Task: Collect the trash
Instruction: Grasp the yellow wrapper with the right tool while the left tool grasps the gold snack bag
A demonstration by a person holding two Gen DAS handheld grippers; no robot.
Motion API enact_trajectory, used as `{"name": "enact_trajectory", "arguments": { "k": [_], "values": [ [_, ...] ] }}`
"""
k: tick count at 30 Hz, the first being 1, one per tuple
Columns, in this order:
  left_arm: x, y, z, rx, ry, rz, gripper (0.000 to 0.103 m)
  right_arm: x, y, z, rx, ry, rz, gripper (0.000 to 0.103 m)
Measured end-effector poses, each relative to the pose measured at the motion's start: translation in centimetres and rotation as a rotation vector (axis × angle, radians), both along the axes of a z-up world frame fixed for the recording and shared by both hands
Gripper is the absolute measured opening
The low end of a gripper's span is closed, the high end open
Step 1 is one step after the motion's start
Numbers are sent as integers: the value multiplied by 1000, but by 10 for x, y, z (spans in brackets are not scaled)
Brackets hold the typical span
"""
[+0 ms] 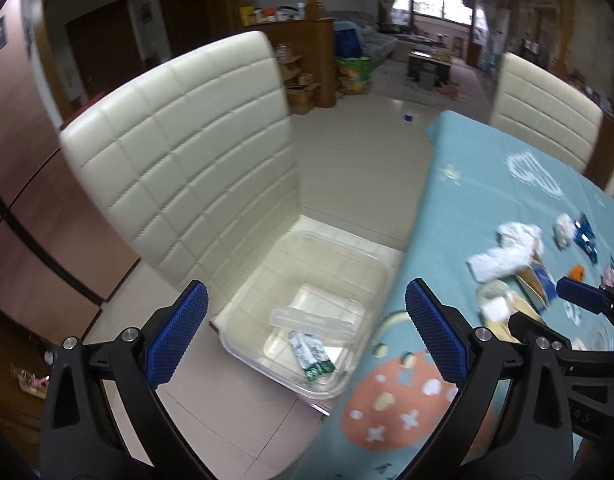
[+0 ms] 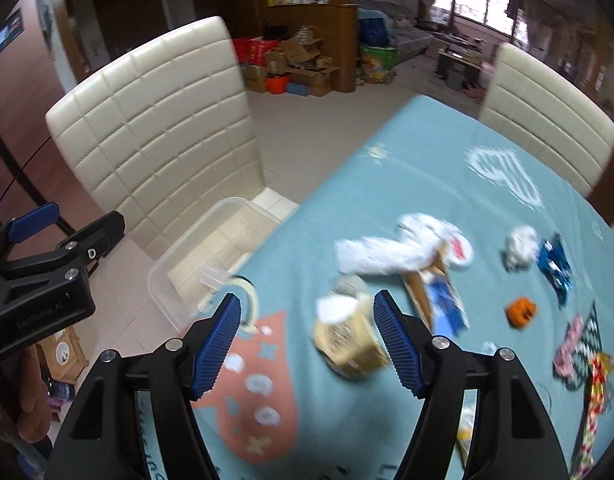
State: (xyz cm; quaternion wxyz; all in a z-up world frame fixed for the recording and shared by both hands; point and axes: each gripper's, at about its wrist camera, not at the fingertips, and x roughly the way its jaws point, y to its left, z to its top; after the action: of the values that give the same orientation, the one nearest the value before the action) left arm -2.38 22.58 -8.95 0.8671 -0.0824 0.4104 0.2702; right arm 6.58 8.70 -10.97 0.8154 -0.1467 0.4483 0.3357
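On the cream chair seat stands a clear plastic bin (image 1: 381,268), holding a clear lid (image 1: 311,318) and a green-white wrapper (image 1: 311,356). Above its near side my left gripper (image 1: 307,336) hangs open and empty. Trash lies on the blue tablecloth (image 2: 407,152): crumpled white paper (image 2: 391,252), a torn cardboard box (image 2: 439,296), an orange bit (image 2: 521,312) and a blue wrapper (image 2: 555,264). A blurred yellowish carton (image 2: 347,340) lies on the cloth between the open fingers of my right gripper (image 2: 309,346), close to the right pad, apart from the left one.
The cream chair back (image 1: 179,152) rises behind the bin; a second chair (image 2: 547,120) stands at the table's far side. Colourful wrappers (image 2: 583,344) lie at the right. My left gripper (image 2: 67,222) shows at the left edge, beside the bin (image 2: 167,272). Tiled floor runs between chair and table.
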Motion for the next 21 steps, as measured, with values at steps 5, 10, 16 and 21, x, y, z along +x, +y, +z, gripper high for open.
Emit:
{"name": "enact_trajectory", "arguments": {
  "k": [5,10,16,21],
  "values": [
    [21,-45,-7,-8,25,-144,99,2,-57,-8,-22,13,-132,67],
    [43,-82,-19,-24,56,-262,99,5,-110,-20,-47,27,-258,67],
    [66,-116,-35,-32,99,-369,99,5,-157,-39,-62,76,-394,67],
    [82,-133,-52,-50,142,-410,99,1,-173,-54,-82,83,-432,67]
  ]
}}
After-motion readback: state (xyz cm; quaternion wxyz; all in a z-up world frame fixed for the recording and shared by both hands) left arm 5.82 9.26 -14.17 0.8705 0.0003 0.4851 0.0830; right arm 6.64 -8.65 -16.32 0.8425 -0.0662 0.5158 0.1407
